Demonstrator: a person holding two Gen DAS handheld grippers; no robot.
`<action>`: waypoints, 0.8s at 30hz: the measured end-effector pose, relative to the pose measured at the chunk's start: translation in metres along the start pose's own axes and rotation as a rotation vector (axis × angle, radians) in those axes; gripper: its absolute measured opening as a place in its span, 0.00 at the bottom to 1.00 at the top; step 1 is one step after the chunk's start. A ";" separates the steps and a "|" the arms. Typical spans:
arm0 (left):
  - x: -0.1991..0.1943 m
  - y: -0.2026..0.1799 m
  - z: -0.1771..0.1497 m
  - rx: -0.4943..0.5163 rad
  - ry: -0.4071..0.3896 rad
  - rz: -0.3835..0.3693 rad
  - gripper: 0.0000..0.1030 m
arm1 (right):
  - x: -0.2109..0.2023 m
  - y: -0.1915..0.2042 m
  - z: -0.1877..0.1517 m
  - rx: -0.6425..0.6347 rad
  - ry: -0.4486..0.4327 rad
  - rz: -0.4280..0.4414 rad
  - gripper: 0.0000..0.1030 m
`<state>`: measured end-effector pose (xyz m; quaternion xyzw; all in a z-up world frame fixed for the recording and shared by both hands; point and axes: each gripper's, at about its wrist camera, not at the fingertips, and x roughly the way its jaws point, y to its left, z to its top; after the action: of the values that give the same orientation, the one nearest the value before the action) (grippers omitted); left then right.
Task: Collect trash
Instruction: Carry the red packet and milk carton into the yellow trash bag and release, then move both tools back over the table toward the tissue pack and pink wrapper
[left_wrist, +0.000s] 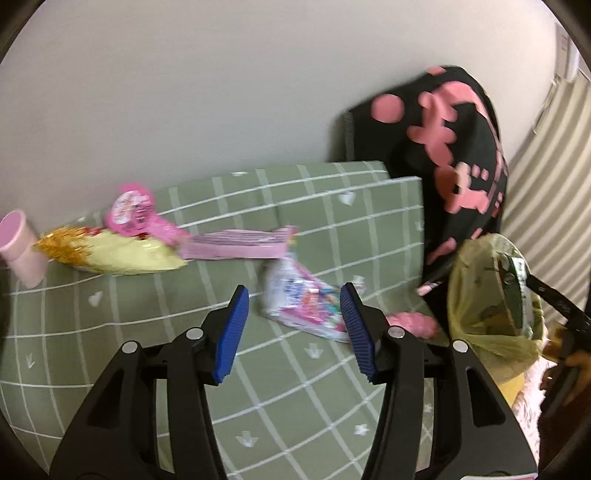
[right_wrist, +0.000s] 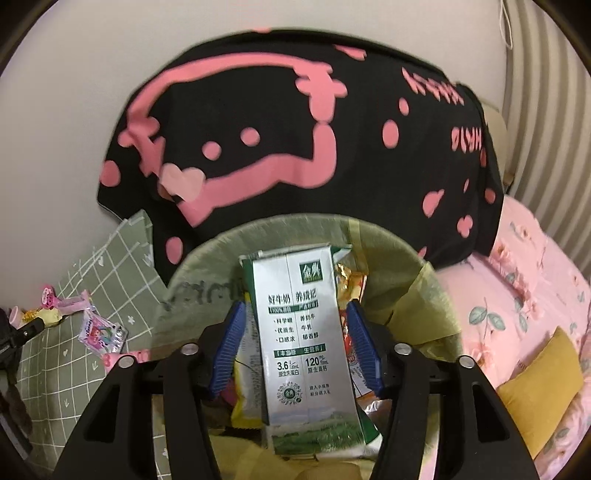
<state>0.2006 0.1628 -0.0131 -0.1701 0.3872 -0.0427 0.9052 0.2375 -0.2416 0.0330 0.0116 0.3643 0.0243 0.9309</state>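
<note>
Trash lies scattered on the green checked cover (left_wrist: 303, 373) ahead of us. Our left gripper (left_wrist: 293, 334) hangs over it with its blue pads apart and nothing between them. Just beyond its fingertips lies a crumpled pink-and-white wrapper (left_wrist: 301, 301), partly behind the right pad. Further off, toward the wall, we see a long pink packet (left_wrist: 236, 247), a yellow snack bag (left_wrist: 110, 253) touching its end, and a round pink toy pack (left_wrist: 131, 216) lying on both. A pink cup (left_wrist: 22, 245) stands tilted at the far left edge. A small pink fluffy thing (left_wrist: 413, 321) lies near the cover's right edge.

To the right, a yellowish bin bag (left_wrist: 491, 299) gapes open, with a black garment printed in pink (left_wrist: 458, 147) draped behind it.

Our right gripper (right_wrist: 295, 347) points down into that same bag (right_wrist: 424, 295). A milk carton (right_wrist: 303, 332) stands upright between its pads, but the pads are spread and we see a gap on each side, so the carton is released, not gripped. It rests among other wrappers inside the bag: a yellow packet (right_wrist: 243, 391) on its left and a gold-and-red one (right_wrist: 351, 284) behind. Beside the bag on the right lies a pink floral quilt (right_wrist: 517, 295) with a mustard cushion (right_wrist: 543, 384) on it.
</note>
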 end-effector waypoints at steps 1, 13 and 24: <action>-0.001 0.007 -0.001 -0.014 -0.003 0.008 0.48 | -0.004 0.002 0.002 -0.008 -0.011 -0.002 0.59; -0.019 0.114 -0.007 -0.215 -0.081 0.165 0.48 | -0.011 0.098 0.017 -0.133 -0.067 0.156 0.59; 0.014 0.120 0.031 0.001 -0.025 0.169 0.48 | 0.046 0.191 -0.009 -0.285 0.056 0.345 0.58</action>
<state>0.2265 0.2809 -0.0437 -0.1369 0.3887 0.0356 0.9104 0.2583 -0.0483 0.0030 -0.0584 0.3755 0.2348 0.8947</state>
